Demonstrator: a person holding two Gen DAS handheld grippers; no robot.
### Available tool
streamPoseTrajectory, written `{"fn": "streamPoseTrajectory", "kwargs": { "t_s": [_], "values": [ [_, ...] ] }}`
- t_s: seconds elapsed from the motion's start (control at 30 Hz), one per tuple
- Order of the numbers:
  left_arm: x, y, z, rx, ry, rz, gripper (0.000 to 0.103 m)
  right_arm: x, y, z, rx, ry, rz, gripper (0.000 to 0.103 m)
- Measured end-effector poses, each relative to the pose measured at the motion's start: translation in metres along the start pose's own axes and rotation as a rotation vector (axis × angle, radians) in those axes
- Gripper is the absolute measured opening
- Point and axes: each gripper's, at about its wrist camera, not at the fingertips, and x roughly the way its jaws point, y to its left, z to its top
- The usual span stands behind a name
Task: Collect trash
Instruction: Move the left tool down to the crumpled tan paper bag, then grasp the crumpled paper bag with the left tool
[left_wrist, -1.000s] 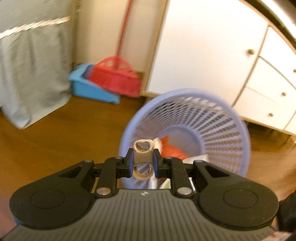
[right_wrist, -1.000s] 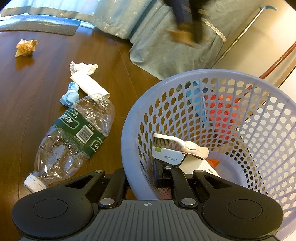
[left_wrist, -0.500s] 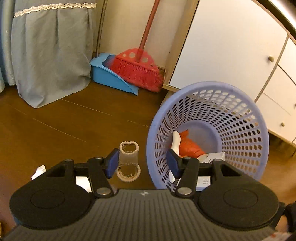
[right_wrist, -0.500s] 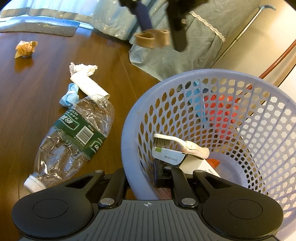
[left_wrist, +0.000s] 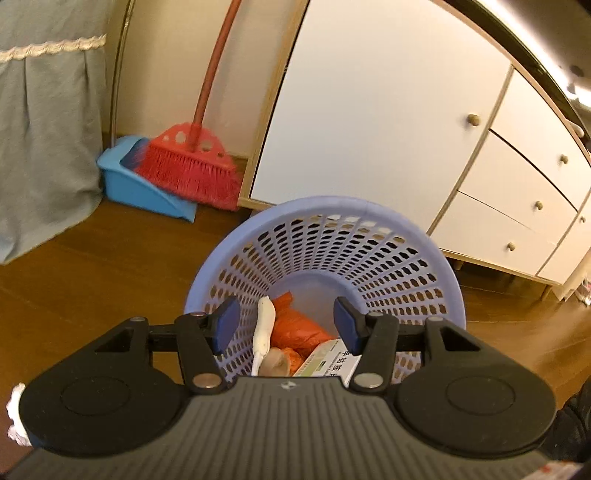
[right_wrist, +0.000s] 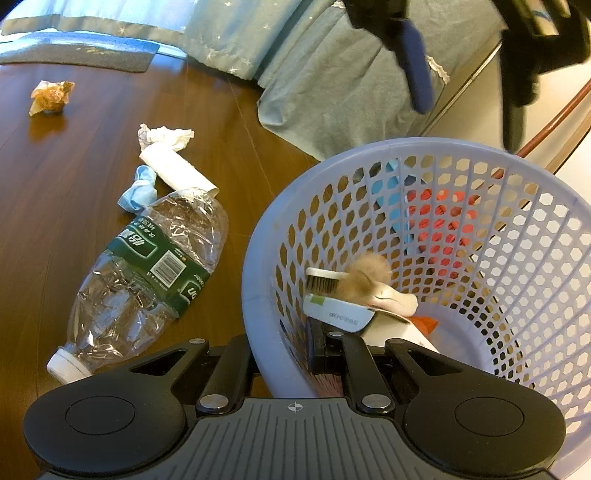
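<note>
Released within the last second, the cardboard roll (right_wrist: 367, 275) is seen blurred atop the trash inside the lilac basket (left_wrist: 406, 236). Nothing is held between the jaws of the left claw (left_wrist: 286, 325), which have just been opening. The right claw (right_wrist: 284, 354) is clenched on the basket's near rim. Next, the crushed bottle (right_wrist: 147, 277) at centre left would probably be fetched. The roll's resting place cannot be made out.

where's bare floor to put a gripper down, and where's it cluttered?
Bare floor left of the tissue, between it and the brown wrapper; also between curtain and basket. Crowded: bottle, paper roll and blue wad bunched beside the basket.
</note>
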Motion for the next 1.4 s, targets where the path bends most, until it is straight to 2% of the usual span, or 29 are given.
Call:
{"fn": "streamPoseTrajectory", "kwargs": {
  "t_s": [0.13, 0.33, 0.5, 0.77, 0.87, 1.07, 1.23, 1.27, 1.33, 1.4],
  "values": [
    [-0.01, 0.019, -0.014, 0.01, 0.019, 0.066, 0.052, 0.0, -0.002, 0.0, 0.014, -0.002, -0.003, 0.006],
    [-0.035, 0.068, -0.051, -0.018, 0.068, 0.245, 0.056, -0.001, -0.005, 0.001, 0.019, -0.002, -0.002, 0.006],
    [-0.066, 0.107, -0.087, -0.048, 0.093, 0.388, 0.066, 0.0, -0.003, 0.002, 0.011, 0.002, -0.003, 0.006],
    [-0.137, 0.168, -0.164, -0.215, 0.129, 0.639, 0.071, -0.003, -0.001, 0.001, -0.006, 0.009, -0.008, 0.006],
    [-0.162, 0.19, -0.189, -0.261, 0.143, 0.711, 0.071, -0.003, 0.0, 0.001, -0.009, 0.016, -0.011, 0.006],
    [-0.183, 0.228, -0.219, -0.212, 0.192, 0.789, 0.071, -0.004, 0.004, 0.002, -0.036, 0.031, -0.013, 0.007],
    [-0.17, 0.261, -0.237, -0.159, 0.257, 0.823, 0.07, -0.003, 0.006, 0.001, -0.06, 0.038, -0.011, 0.006],
    [-0.167, 0.266, -0.239, -0.152, 0.27, 0.825, 0.068, -0.003, 0.006, 0.001, -0.063, 0.039, -0.011, 0.006],
    [-0.162, 0.274, -0.242, -0.15, 0.29, 0.818, 0.057, -0.003, 0.007, 0.001, -0.07, 0.042, -0.011, 0.007],
    [-0.157, 0.278, -0.243, -0.142, 0.306, 0.81, 0.041, -0.003, 0.008, 0.001, -0.076, 0.044, -0.011, 0.007]
  ]
}}
